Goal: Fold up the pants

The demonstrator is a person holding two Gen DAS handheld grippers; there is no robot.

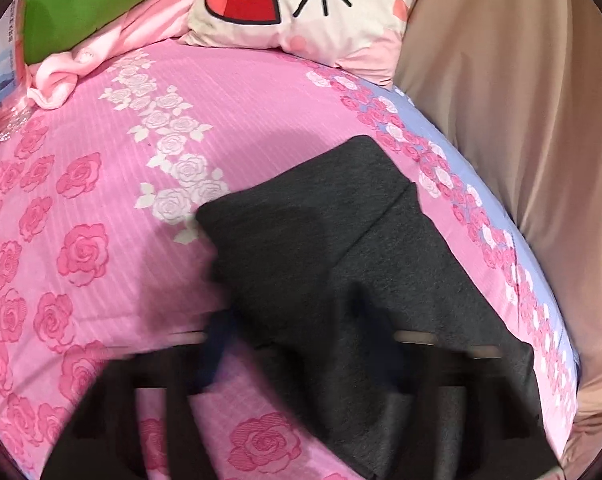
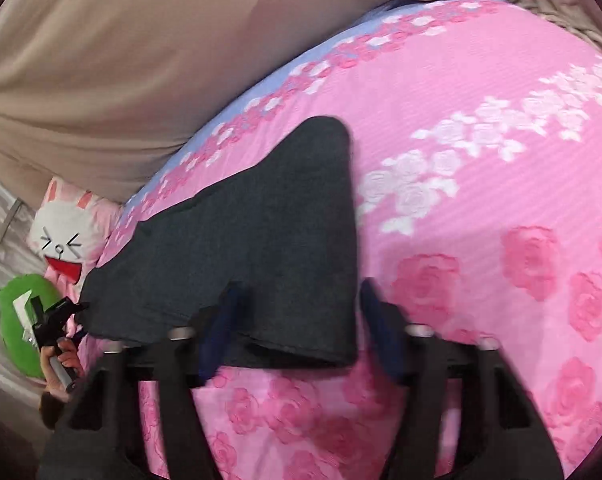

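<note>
In the left wrist view, a booklet or card (image 1: 1,60) at the upper left edge carries small print too blurred to read, beside a green cushion (image 1: 85,0); at the top centre a pillow (image 1: 301,4) shows a cartoon face with a red open mouth. The dark grey pants (image 1: 333,248) lie on the pink rose-patterned bedsheet (image 1: 101,184) from the centre toward the lower right, folded into a long band with a crease line crossing the upper part. The left tongs (image 1: 301,344) sit blurred at the bottom of the frame with the cloth draped over them; whether their fingers press it I cannot tell. A beige curtain (image 1: 521,100) fills the right side. In the right wrist view, the pants (image 2: 261,232) run from the centre to the lower left, their near edge reaching between the blue-padded fingers (image 2: 221,320) of the right tongs (image 2: 297,328), which stand parted with the left pad against the cloth and the right pad clear of it. At the lower left a hand (image 2: 61,364) grips the other tool near the cartoon pillow (image 2: 65,236).
</note>
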